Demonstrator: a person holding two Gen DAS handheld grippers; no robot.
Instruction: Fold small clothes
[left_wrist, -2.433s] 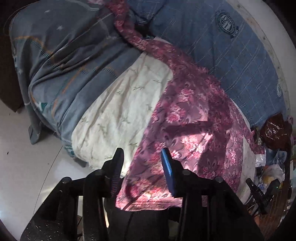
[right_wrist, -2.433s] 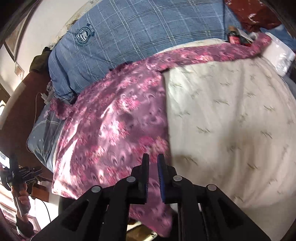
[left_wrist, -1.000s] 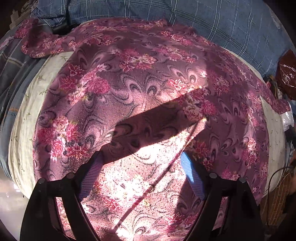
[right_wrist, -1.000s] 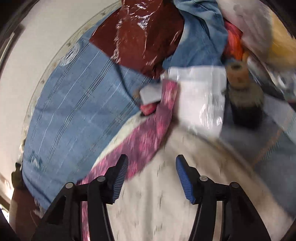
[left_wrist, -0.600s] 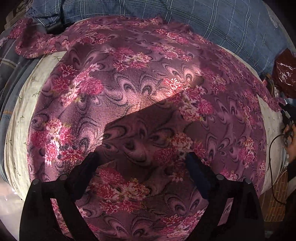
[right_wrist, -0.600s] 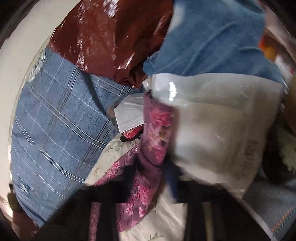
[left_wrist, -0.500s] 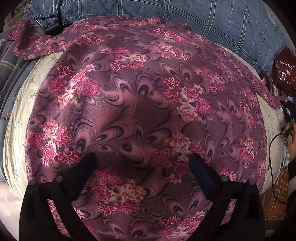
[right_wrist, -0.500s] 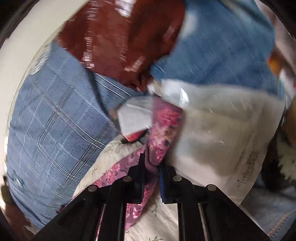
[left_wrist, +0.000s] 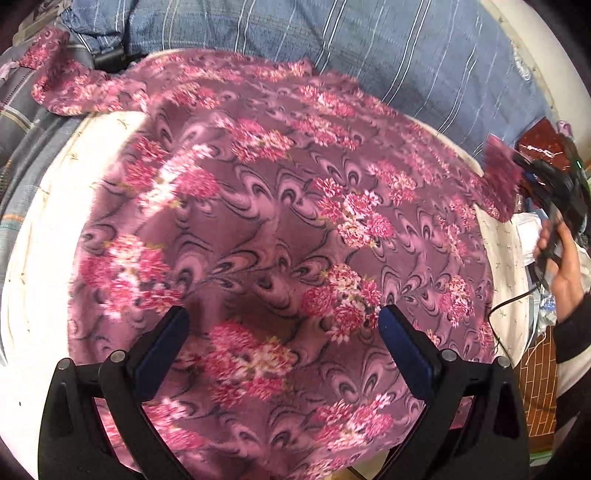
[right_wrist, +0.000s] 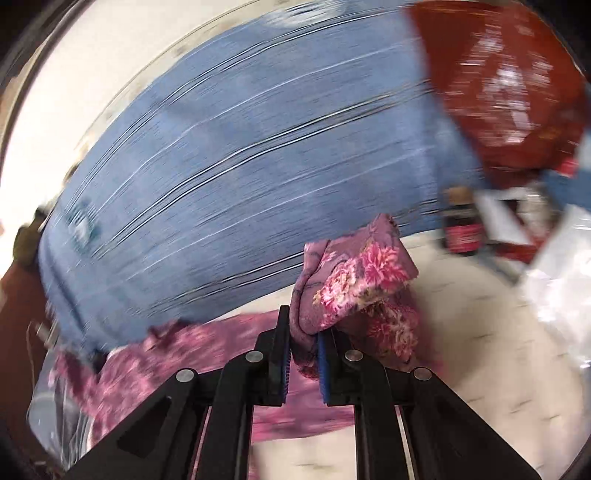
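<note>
A purple garment with pink flowers lies spread over a cream quilt, filling most of the left wrist view. My left gripper hovers over its near middle, jaws wide open with nothing pinched. At the far right of that view my right gripper, held in a hand, lifts the garment's sleeve end. In the right wrist view my right gripper is shut on that sleeve end, which bunches up above the pads while the rest of the sleeve trails off to the left.
A blue checked blanket lies behind the garment. A dark red shiny bag, a small dark bottle and clear plastic packets crowd the right side. Grey bedding hangs at the left.
My right gripper closed on the sleeve end and pulled it up and to the left, away from the clutter. My left gripper opened wider and drew back slightly over the garment.
</note>
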